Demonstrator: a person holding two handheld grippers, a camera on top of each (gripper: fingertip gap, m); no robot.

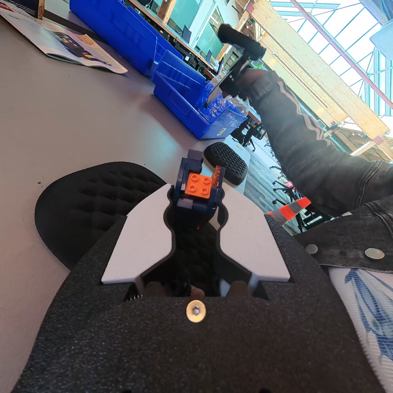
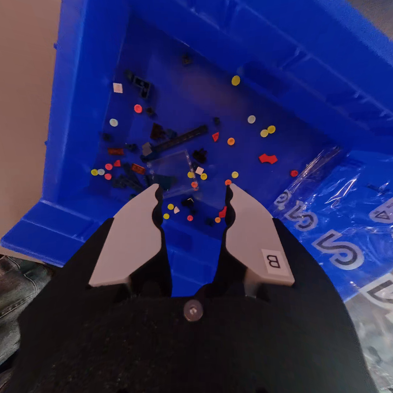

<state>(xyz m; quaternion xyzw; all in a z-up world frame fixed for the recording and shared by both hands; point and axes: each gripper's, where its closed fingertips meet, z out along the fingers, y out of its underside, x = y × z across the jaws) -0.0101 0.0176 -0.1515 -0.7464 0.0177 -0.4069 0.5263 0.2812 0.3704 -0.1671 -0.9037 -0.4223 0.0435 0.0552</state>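
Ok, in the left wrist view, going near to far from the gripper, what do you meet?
Left gripper shut on the brick model → black oval pad → blue bin with the right gripper reaching into it → larger blue bin.

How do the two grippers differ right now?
The left gripper has its jaws shut on a dark blue and orange brick model above the table; the right gripper is open and empty over the blue bin of loose pieces. Both have grey fingers.
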